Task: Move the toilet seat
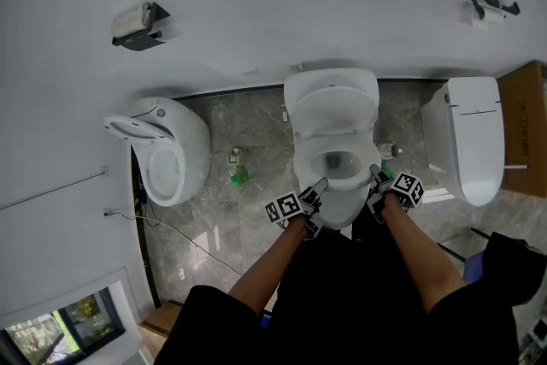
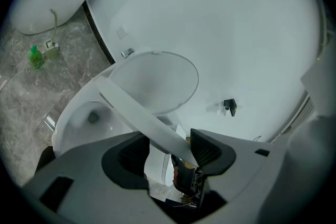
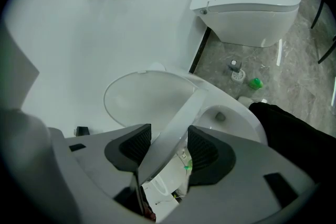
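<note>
Two grippers stood open astride the toilet seat [image 2: 142, 119].
My left gripper [image 2: 169, 150] and right gripper [image 3: 169, 148] each had the seat's front rim between parted pads, with slack beside it, which only their own views showed me. The seat tilted up off the bowl [image 2: 79, 120], with the lid [image 3: 139, 94] raised behind. The head view alone showed another toilet [image 1: 167, 154] to my left and a closed toilet [image 1: 466, 141] to my right.

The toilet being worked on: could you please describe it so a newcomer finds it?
Three toilets stand along the white wall. It is the middle toilet, between a rounded open one and a closed one. Only its seat runs through the left claw and right claw.
</note>
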Demonstrator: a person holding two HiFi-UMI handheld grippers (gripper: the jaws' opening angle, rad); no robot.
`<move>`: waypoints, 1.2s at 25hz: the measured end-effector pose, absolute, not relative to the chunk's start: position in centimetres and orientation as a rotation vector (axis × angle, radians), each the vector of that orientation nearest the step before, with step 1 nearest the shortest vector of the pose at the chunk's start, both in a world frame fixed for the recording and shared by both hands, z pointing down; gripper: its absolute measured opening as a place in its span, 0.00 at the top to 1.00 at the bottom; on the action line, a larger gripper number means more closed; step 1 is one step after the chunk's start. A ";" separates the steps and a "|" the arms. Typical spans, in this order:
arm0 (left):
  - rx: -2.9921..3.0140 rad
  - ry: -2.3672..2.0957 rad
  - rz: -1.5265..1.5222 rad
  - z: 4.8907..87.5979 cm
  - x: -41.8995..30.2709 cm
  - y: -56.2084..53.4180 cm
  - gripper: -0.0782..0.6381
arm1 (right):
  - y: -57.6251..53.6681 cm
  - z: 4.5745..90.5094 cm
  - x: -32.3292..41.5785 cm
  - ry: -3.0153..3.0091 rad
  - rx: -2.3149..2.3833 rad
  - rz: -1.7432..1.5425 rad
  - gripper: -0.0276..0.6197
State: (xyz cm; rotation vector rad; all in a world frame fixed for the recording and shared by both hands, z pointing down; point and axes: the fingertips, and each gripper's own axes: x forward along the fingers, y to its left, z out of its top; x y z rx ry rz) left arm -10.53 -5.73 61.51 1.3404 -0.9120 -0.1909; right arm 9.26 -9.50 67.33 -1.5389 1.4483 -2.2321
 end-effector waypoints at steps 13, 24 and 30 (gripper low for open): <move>1.355 -0.890 -0.240 60.7 -10.6 -9.1 0.51 | -12.3 66.5 9.2 1.413 -1.470 -2.235 0.59; 1.320 -0.945 -0.330 60.0 -11.1 -12.2 0.50 | -15.2 66.0 8.9 1.372 -1.419 -2.233 0.59; 1.299 -0.969 -0.382 59.6 -11.4 -14.0 0.50 | -16.8 65.7 8.8 1.351 -1.396 -2.224 0.58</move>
